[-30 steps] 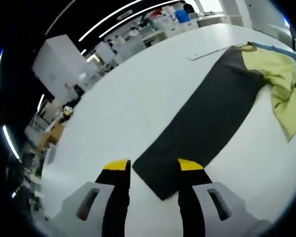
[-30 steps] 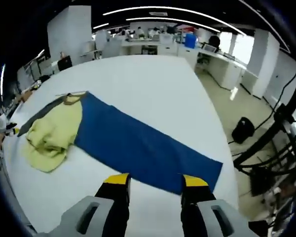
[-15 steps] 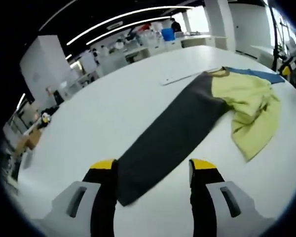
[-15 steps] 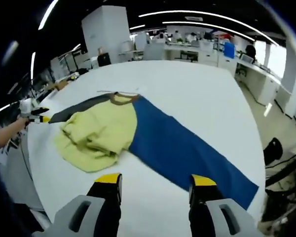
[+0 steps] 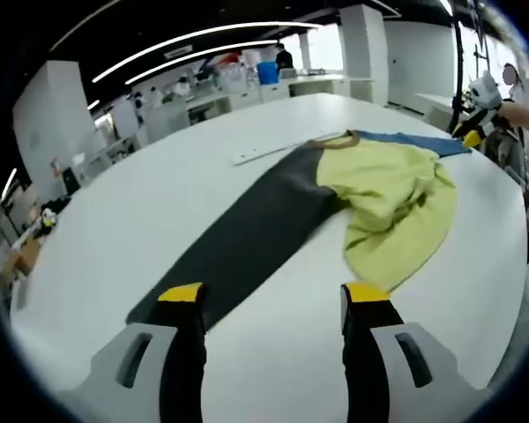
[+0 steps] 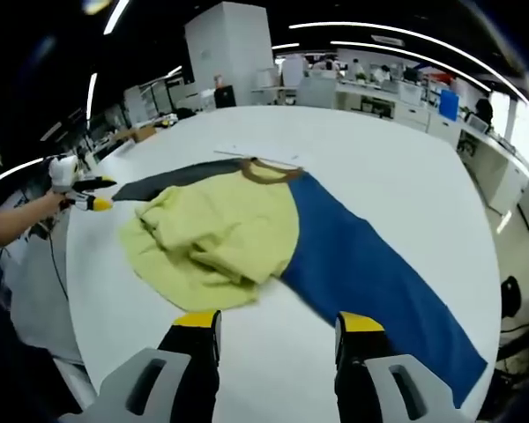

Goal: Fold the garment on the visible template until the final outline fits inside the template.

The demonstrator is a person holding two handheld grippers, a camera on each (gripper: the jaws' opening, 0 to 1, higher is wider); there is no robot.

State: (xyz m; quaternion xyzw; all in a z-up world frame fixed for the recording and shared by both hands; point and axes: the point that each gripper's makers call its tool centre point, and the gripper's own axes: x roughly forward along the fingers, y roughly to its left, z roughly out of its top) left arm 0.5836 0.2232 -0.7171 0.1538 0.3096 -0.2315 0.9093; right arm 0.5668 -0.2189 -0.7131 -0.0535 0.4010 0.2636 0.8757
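Overhead, strip lights (image 5: 203, 40) line the office; both grippers' fingers spread above white table (image 6: 379, 159).

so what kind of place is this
Probably an open-plan lab or office: a big white table holding the garment, rows of desks behind, and long strip ceiling lights.

Each claw has 2 black jaws with yellow tips on pale grey slotted housings: the left claw (image 5: 273, 295) and the right claw (image 6: 275, 324) rise from each frame's bottom. At the far left of the right gripper view, the other claw looks white with yellow-tipped black jaws.
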